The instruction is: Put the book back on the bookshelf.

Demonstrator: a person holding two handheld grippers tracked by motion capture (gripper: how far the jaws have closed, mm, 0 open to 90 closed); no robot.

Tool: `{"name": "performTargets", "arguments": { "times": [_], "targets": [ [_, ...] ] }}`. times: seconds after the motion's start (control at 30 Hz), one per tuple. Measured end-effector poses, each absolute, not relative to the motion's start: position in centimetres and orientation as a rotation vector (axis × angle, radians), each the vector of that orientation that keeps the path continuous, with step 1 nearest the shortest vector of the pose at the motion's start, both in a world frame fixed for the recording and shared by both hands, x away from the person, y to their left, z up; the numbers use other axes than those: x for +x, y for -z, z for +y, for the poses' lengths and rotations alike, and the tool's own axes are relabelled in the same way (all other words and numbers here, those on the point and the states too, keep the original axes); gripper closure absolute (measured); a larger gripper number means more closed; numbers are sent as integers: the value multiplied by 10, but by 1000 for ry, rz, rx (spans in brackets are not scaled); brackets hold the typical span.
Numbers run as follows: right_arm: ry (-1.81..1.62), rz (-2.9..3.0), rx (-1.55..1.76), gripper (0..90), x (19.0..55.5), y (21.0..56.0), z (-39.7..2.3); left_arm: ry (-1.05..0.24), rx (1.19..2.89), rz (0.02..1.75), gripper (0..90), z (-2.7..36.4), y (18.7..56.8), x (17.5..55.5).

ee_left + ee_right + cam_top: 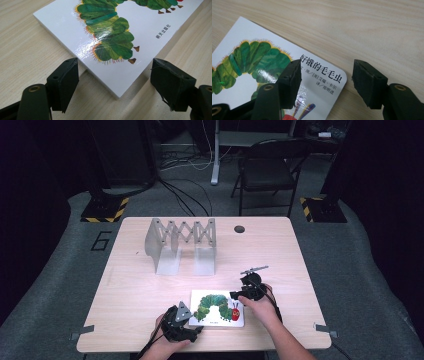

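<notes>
Nearest the high camera, two forearms enter from the bottom edge, each hand holding a black two-jaw gripper at the near edge of the pale wooden table [125, 285].

Left gripper [192, 330]: it sits at the near left corner of the white glossy board book with a green caterpillar on its cover [218, 308]. In the left gripper view, the jaws stand wide apart, one on each side of that book corner [119, 93]. Neither pad touches the book; bare table shows between each pad and the book's edges. Nothing is gripped.

Book: it lies flat on the table, cover up, close to the near edge and slightly right of centre. Its left and far edges border open tabletop.

Right gripper [234, 294]: it sits at the book's far right corner. In the right gripper view, the jaws [325, 80] are parted; one pad hangs over the cover beside the printed black title, the other over bare wood past the rounded corner [342, 75]. Whether the pad over the cover touches it cannot be told. No grip on the book is visible.

Farther back, a grey metal expanding rack with scissor links [180, 242] stands well apart from the book, with a broad strip of free table between them. The table's right half is open, marked by a dark round hole [239, 229] near the far edge.
</notes>
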State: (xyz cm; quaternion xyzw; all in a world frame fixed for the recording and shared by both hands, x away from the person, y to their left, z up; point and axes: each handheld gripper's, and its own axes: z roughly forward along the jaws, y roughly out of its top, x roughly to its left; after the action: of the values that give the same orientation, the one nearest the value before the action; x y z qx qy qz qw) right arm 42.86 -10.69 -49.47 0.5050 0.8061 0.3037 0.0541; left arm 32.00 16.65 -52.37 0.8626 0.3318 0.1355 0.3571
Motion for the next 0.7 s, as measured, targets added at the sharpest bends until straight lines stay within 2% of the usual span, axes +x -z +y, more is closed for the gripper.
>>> {"name": "performTargets", "arguments": {
  "times": [0.23,0.7],
  "targets": [
    [-900,2483,1550,375,429,498,-101,-351,2229,857,230,167,524,320],
    [-1009,2488,1562,400,442,501,-102,-357,2231,866,216,172,524,324]
  ]
}}
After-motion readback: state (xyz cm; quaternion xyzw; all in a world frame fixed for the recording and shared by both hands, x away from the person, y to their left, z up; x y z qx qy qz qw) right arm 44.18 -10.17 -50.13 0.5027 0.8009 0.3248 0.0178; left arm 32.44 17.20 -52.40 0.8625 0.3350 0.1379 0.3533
